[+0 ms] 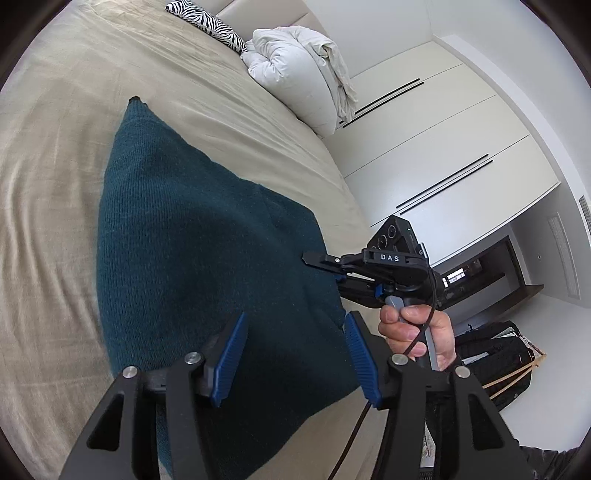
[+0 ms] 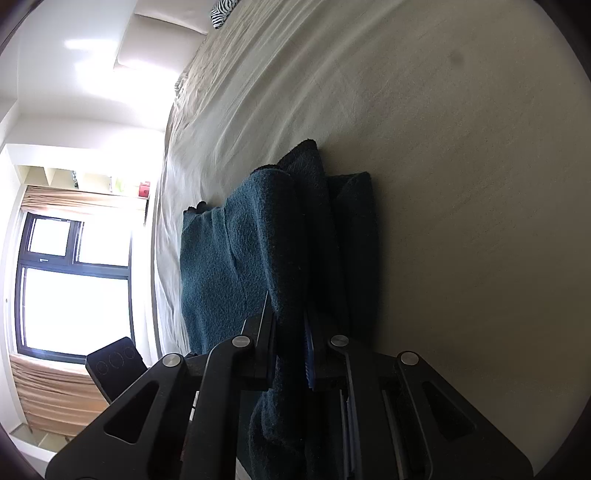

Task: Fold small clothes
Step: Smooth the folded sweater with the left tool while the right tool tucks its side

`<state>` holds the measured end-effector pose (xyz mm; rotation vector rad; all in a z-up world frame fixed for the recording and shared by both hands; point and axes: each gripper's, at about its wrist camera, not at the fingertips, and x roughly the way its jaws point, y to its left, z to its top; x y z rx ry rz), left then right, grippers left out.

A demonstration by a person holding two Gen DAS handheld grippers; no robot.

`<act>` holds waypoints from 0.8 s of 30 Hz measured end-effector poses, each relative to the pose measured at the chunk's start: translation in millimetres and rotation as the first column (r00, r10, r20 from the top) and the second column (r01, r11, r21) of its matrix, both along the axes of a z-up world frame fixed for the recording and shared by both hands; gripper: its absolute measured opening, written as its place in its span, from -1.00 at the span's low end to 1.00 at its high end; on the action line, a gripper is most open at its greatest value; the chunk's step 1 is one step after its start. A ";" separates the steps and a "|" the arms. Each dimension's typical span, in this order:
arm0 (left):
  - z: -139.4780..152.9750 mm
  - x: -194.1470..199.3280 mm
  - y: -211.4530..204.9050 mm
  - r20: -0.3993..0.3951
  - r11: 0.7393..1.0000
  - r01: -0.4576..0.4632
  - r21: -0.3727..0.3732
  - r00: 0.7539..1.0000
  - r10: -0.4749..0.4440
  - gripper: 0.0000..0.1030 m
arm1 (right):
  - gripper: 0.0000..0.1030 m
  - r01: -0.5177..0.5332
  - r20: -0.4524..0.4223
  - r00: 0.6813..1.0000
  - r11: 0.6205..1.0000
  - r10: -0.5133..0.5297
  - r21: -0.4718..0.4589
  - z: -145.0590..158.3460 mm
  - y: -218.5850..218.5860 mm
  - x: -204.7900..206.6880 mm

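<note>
Fingers [image 1: 236,354] of the left gripper [image 1: 295,354] stand parted about halfway, their blue ribbed pads hovering over the near edge of the garment with nothing pinched between them, while the right gripper [image 2: 291,354] is closed almost fully on a thick fold of the same cloth, the knit bulging out above and below its jaws in the right wrist view. Largest in the scene is the bed [image 1: 55,184], covered by a beige sheet rumpled into soft ripples and filling most of both views. On it lies the dark teal knitted garment [image 1: 184,240], spread flat and tapering to a point at its far end, its right side gathered up where the right gripper [image 1: 325,260] grips its edge. From the right wrist the garment [image 2: 221,258] appears doubled over itself in several layers. At the far end of the bed sits a bundled white duvet [image 1: 291,70], and just left of it a zebra-print pillow [image 1: 207,22]. A person's hand [image 1: 417,332] wraps the right gripper's handle, a black cable running past the knuckles, near the bed's right edge.
</note>
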<state>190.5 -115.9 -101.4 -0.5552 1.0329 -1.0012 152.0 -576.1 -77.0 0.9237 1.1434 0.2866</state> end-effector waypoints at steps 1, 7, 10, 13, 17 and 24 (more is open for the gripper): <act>-3.4 -3.5 0.0 -0.005 1.000 0.001 0.000 1.000 -0.001 0.11 | -0.80 -0.004 0.002 1.000 1.000 0.004 -0.001 1.6 -0.7 -1.1; -9.2 -16.9 -11.3 0.030 0.998 0.019 0.051 0.999 -0.021 0.19 | -0.80 0.016 -0.012 1.000 1.000 -0.016 0.020 -9.2 -12.2 3.4; -15.7 -12.4 -15.3 0.030 0.998 0.010 0.064 0.999 -0.012 0.17 | -0.80 0.031 -0.021 0.999 0.999 -0.030 0.030 -19.3 -13.2 7.2; -26.5 -12.1 -17.1 0.029 0.997 0.000 0.083 1.000 -0.002 0.02 | -0.80 0.073 -0.016 0.997 0.995 -0.072 0.063 -28.2 -24.0 -3.4; -32.2 -7.2 -6.5 -0.022 1.000 0.001 0.021 1.000 0.000 0.02 | -0.70 0.110 -0.010 0.994 0.983 -0.110 0.145 -24.3 -27.9 -27.4; -26.6 -14.5 2.8 -0.056 1.000 -0.007 -0.014 0.998 0.006 0.19 | 0.23 0.078 0.056 0.994 0.974 -0.091 0.213 1.2 -11.8 -103.5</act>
